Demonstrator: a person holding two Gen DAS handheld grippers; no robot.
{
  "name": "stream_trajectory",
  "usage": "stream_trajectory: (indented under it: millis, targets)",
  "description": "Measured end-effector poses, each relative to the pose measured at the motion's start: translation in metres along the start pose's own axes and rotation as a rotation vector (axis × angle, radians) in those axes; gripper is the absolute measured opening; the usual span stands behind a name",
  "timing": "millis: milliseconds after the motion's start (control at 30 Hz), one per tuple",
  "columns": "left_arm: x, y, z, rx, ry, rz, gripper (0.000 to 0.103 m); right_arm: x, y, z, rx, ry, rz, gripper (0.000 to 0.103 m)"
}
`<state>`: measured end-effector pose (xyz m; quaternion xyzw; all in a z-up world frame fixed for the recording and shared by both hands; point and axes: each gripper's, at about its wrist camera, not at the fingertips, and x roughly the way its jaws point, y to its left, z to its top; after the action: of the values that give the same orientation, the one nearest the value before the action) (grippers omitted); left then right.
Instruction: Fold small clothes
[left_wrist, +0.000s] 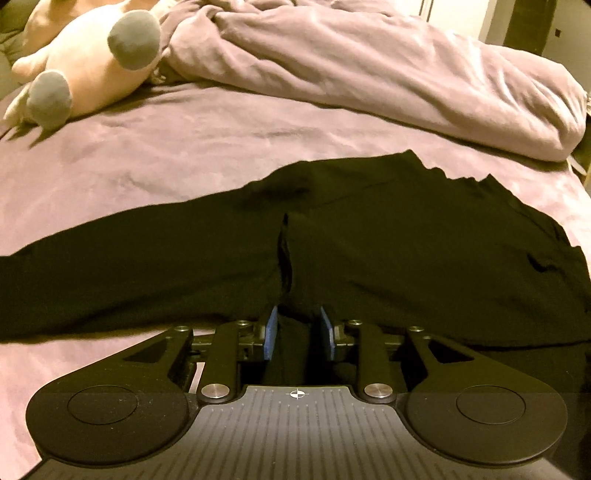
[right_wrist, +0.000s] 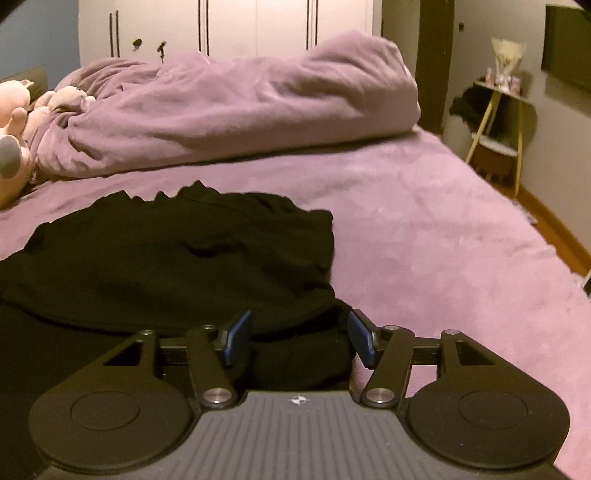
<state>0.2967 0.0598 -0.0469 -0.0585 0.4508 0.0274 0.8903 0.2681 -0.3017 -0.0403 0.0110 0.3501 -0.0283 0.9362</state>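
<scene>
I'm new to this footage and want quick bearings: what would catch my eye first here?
A black garment lies spread across the purple bed, right in front of both grippers. Behind it a rumpled purple duvet is heaped across the bed. A pink plush toy with grey feet lies at the far left.

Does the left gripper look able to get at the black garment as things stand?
Probably yes. The left gripper sits right at the near edge of the black garment, jaws apart with dark cloth between the pads, and nothing lies in the way.
</scene>
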Motion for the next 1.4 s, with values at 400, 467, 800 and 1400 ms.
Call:
stream_trajectory:
  millis: [400,467,800,1400]
  targets:
    - [0.024,0.002,-0.002,-0.012,0.010,0.030,0.033,0.050,0.017,-0.006,-0.152,0.018,-0.072,0.032]
    - [0.026,0.003,-0.002,-0.020,0.005,0.030,0.034,0.053,0.019,-0.009,-0.183,0.004,-0.083,0.032]
    - [-0.010,0.045,-0.017,-0.204,0.002,-0.048,0.064,0.014,0.015,-0.006,-0.111,0.002,-0.056,0.064]
    - [-0.027,0.280,-0.074,-0.914,-0.178,0.002,0.045,-0.069,0.038,-0.062,-0.043,0.027,0.073,0.070]
